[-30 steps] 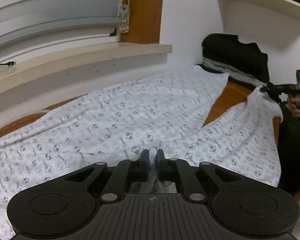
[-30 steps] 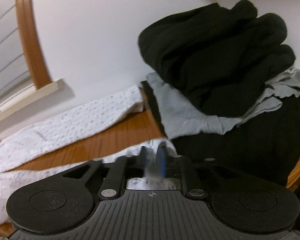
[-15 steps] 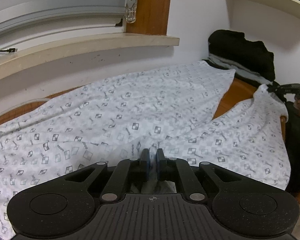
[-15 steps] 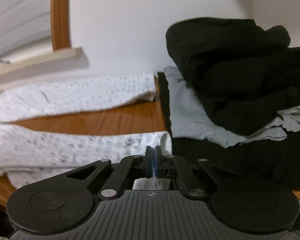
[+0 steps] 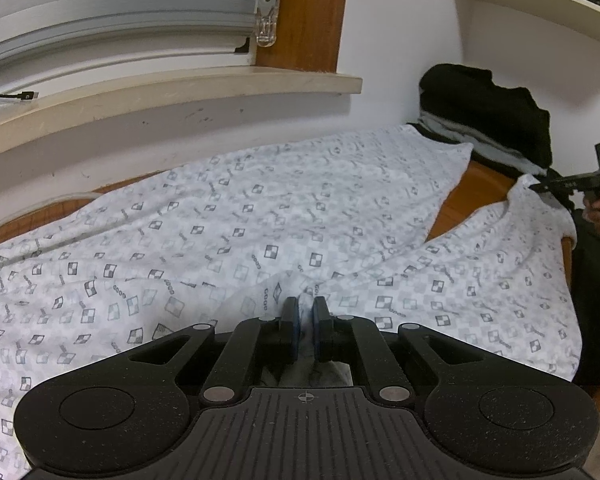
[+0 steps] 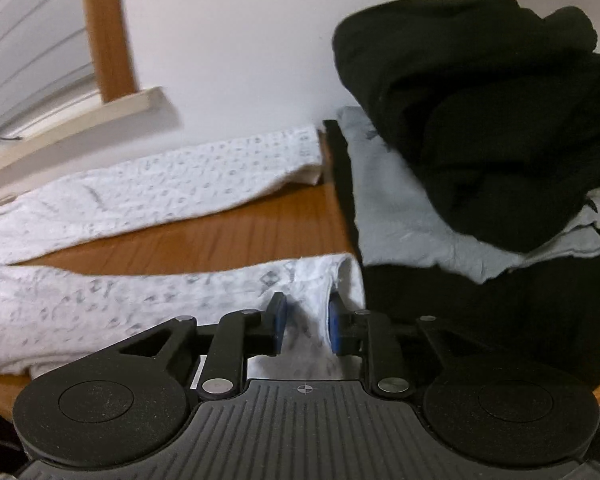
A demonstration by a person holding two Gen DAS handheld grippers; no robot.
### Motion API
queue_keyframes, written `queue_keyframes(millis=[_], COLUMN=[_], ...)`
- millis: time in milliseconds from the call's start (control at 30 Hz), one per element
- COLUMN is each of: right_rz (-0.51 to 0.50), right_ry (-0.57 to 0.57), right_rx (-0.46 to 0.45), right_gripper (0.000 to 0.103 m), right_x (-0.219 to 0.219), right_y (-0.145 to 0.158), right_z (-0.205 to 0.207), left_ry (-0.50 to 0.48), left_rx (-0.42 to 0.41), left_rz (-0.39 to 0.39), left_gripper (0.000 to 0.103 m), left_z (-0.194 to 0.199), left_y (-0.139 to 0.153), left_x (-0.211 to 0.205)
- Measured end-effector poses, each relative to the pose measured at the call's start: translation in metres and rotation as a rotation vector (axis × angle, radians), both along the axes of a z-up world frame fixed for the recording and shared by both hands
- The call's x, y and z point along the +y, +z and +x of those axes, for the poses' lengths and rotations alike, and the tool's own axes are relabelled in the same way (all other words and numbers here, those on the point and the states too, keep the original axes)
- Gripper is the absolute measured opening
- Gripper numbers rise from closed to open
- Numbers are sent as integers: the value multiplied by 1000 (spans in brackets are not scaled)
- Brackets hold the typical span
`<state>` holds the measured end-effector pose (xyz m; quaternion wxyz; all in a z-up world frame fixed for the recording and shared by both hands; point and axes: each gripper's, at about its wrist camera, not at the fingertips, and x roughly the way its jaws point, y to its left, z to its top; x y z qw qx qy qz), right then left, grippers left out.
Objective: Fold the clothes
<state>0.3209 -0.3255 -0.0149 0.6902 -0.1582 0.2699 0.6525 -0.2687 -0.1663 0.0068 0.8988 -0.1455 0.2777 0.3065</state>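
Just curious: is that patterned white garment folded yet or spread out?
Spread out: the patterned white garment lies flat across the wooden table, legs apart.

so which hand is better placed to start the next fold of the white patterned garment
Left. The left gripper is shut on a pinch of the white patterned garment, while the right gripper has its jaws opening around the leg end.

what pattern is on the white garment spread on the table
Small grey checkered squares and chain motifs on the white garment; left wrist view.

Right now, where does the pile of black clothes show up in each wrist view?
Left wrist: pile of black clothes far right, against the wall beyond the patterned white garment.
Right wrist: it fills the upper right.
Shared landmark: the grey cloth under it.
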Motion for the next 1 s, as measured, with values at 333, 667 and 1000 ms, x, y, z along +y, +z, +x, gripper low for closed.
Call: queue_keyframes(millis=[333, 667, 1000], right_rz=[235, 489, 254], right_ry=[-101, -137, -205], right_rx=[58, 273, 108], right_gripper=[3, 3, 3], right_x=[-70, -176, -91], right_y=[62, 136, 111], right_z=[7, 14, 3], left_ry=[-12, -24, -63], left_rx=[-83, -192, -12], left_rz=[40, 112, 8], left_gripper=[5, 4, 5], left_z=[-21, -50, -6], left_y=[29, 90, 44], left_x=[-24, -48, -3])
